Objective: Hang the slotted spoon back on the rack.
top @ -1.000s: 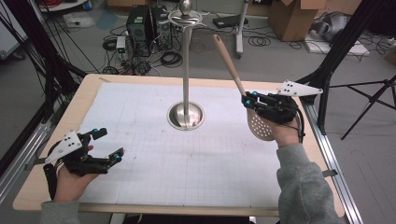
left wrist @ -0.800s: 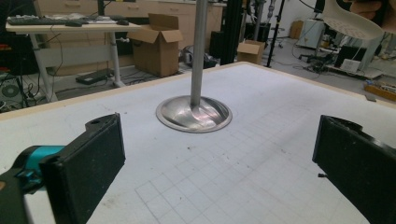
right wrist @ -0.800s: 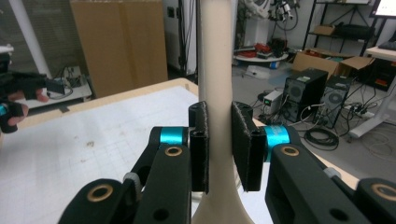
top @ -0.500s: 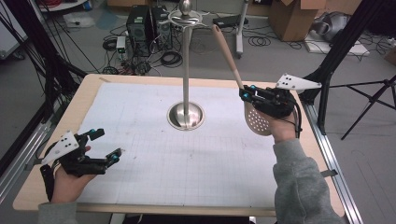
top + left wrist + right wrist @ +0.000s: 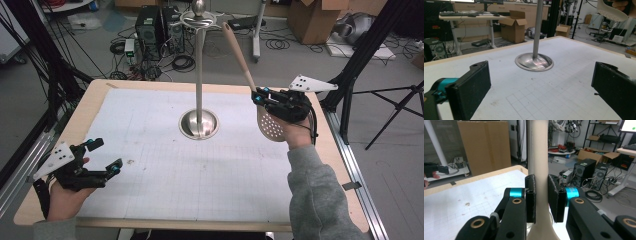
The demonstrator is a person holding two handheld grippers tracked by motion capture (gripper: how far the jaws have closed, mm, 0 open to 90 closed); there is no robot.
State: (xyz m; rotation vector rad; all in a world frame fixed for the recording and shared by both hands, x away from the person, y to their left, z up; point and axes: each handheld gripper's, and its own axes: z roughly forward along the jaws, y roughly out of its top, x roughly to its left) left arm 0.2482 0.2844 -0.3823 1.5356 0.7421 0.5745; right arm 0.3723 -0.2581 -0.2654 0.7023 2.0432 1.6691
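Note:
A beige slotted skimmer (image 5: pixel 271 126) hangs head down over the right side of the mat, its long handle (image 5: pixel 239 52) slanting up toward the ring atop the metal stand (image 5: pixel 199 75). My right gripper (image 5: pixel 257 96) is shut on the handle just above the head; in the right gripper view the pads (image 5: pixel 532 195) press the handle (image 5: pixel 538 150) from both sides. My left gripper (image 5: pixel 106 156) rests open at the table's near left corner with nothing between its jaws (image 5: pixel 541 92). It faces the stand's round base (image 5: pixel 534 62).
A white gridded mat (image 5: pixel 165 170) covers the wooden table (image 5: pixel 345 185). The stand's base (image 5: pixel 199 125) sits at the mat's centre back. Computer towers (image 5: pixel 160 25), cables and cardboard boxes lie on the floor beyond the far edge. A black frame post (image 5: pixel 365 50) rises at the right.
My right gripper has lifted the skimmer slightly and brought it a little to the left, so the handle's tip stands closer to the stand's top. The left gripper has stayed put.

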